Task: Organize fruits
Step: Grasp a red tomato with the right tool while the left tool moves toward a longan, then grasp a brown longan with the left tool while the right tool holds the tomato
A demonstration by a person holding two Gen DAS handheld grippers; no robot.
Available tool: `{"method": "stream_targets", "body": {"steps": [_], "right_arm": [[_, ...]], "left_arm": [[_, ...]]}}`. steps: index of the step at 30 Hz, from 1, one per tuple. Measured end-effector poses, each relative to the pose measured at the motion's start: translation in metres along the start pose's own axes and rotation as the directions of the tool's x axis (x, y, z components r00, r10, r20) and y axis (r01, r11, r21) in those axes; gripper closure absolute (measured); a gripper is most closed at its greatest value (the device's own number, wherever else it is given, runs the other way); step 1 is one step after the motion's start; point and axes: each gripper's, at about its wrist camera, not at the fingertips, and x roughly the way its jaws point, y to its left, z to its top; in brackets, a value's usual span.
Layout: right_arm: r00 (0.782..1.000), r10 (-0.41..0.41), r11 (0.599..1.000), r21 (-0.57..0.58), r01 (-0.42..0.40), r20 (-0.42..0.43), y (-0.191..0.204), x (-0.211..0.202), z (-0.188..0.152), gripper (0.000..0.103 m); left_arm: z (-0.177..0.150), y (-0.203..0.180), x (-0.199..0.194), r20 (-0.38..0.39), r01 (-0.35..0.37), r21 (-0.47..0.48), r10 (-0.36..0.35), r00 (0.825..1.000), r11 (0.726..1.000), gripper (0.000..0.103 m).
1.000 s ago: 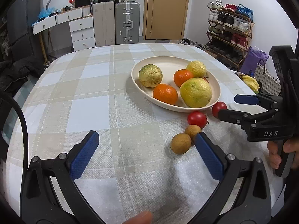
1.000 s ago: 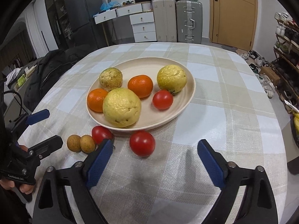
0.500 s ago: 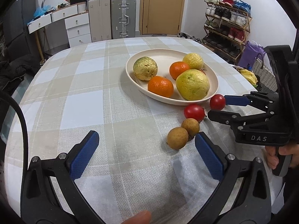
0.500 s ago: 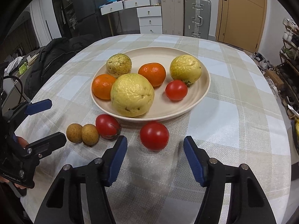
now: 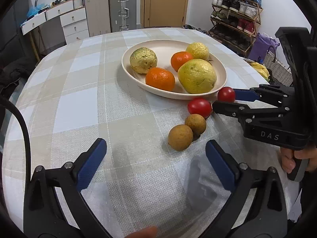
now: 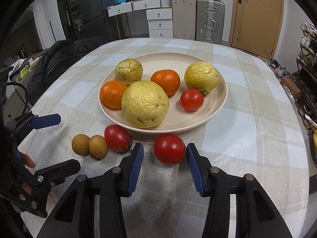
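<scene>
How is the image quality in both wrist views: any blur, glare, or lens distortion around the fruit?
Left wrist view: sharp, with strong fisheye bending at the table edge and dark corners; a blurred fingertip intrudes at the bottom. Right wrist view: equally sharp and evenly lit; small highlights on the tomato between the jaws, soft shadows under the plate, no washed-out areas.

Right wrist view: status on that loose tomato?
Right gripper jaws have just been closing around the loose tomato, gap at one pad. Left gripper open, empty. Second tomato close beside one finger.
</scene>
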Motion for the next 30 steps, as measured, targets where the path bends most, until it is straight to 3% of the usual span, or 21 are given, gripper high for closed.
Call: {"method": "stream_targets", "body": {"steps": [6, 17, 24, 27, 30], "right_arm": [[1.0, 0.007, 1.0, 0.012, -0.007, 0.004, -0.003, -0.001, 0.0, 0.072], [0.994, 0.066, 0.995, 0.07, -0.073, 0.089, -0.007, -0.031, -0.018, 0.073], [0.985, 0.134, 0.98, 0.132, -0.148, 0.11, -0.016, -0.039, -0.027, 0.073], [0.989, 0.094, 0.988, 0.115, -0.107, 0.111, -0.017, -0.042, -0.027, 0.073], [0.987, 0.118, 0.982, 0.137, -0.133, 0.112, -0.02, -0.04, -0.029, 0.073]], "left_arm": [[0.001, 0.0, 0.007, -0.031, 0.022, -0.002, -0.022, 0.999, 1.0, 0.014], [0.002, 0.0, 0.008, -0.026, 0.053, 0.001, -0.053, 0.998, 0.999, 0.026], [0.002, -0.006, 0.006, -0.023, 0.069, 0.032, -0.068, 0.997, 0.997, 0.047], [0.001, -0.009, 0.006, -0.023, 0.069, 0.045, -0.068, 0.997, 0.997, 0.054], [0.001, -0.011, 0.005, -0.022, 0.072, 0.059, -0.071, 0.997, 0.996, 0.063]]}}
